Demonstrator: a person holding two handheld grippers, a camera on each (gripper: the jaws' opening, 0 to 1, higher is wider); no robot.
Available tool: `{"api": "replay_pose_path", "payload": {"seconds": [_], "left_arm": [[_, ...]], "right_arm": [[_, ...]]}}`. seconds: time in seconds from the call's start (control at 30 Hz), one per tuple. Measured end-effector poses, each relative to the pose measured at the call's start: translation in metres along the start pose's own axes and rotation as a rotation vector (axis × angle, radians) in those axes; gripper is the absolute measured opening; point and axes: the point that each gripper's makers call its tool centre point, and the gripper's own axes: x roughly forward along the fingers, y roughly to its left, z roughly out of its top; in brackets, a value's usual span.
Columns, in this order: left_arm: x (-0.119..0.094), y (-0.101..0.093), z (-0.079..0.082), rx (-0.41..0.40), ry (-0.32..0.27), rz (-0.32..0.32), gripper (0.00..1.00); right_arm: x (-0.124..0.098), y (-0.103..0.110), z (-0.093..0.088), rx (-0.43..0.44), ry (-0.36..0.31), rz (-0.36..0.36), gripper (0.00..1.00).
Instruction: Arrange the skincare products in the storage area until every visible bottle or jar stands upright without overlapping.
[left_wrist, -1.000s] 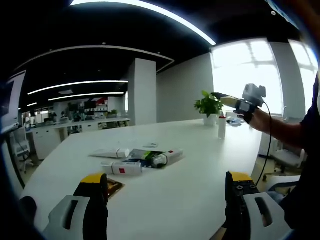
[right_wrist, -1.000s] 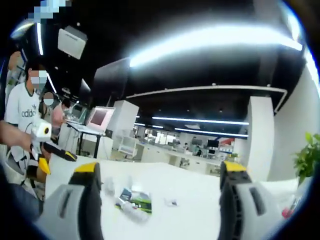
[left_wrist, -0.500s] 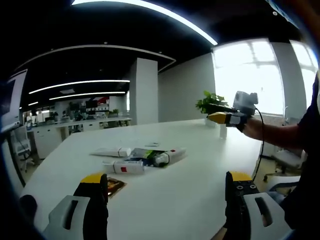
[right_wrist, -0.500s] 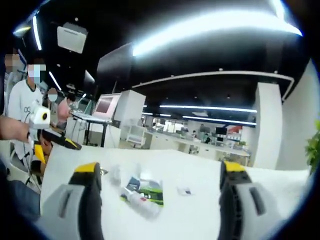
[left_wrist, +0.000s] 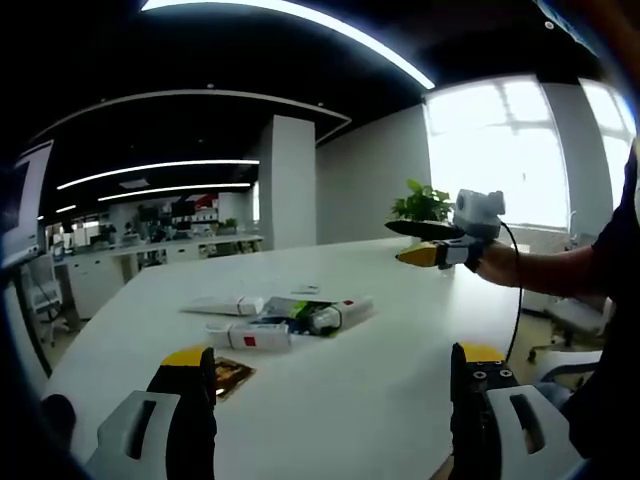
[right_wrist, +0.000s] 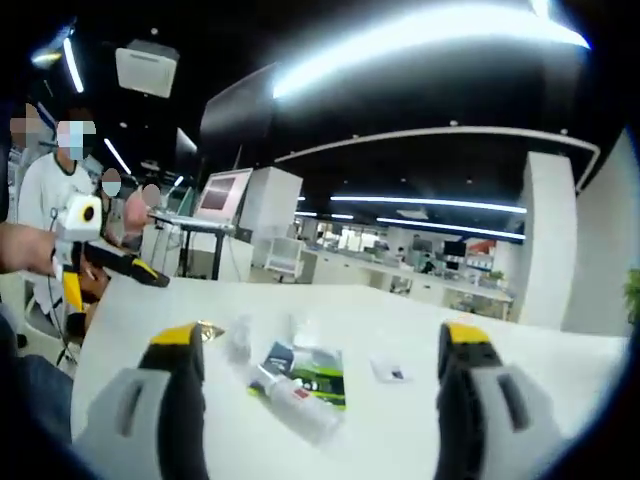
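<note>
Both grippers spread, empty: left (left_wrist: 330, 400), right (right_wrist: 318, 385). Tubes (right_wrist: 290, 385) flat, overlapping, dead ahead. Best: descend slowly, pinch top tube mid-body, lift clear, stand upright.

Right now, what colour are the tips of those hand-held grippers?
Yellow tips on black fingers; clearest in the left gripper view.

Right gripper (left_wrist: 412, 242) swung lower, away from plant (left_wrist: 423, 203). Now nearer boxes (right_wrist: 298, 377) lying on table (left_wrist: 400, 340).
</note>
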Motion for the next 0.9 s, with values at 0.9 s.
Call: {"api": "replay_pose_path", "payload": {"seconds": [0.9], "left_arm": [[-0.002, 0.006, -0.002, -0.014, -0.011, 0.019, 1.0]], "right_arm": [[0.029, 0.004, -0.017, 0.002, 0.042, 0.051, 0.97]]}}
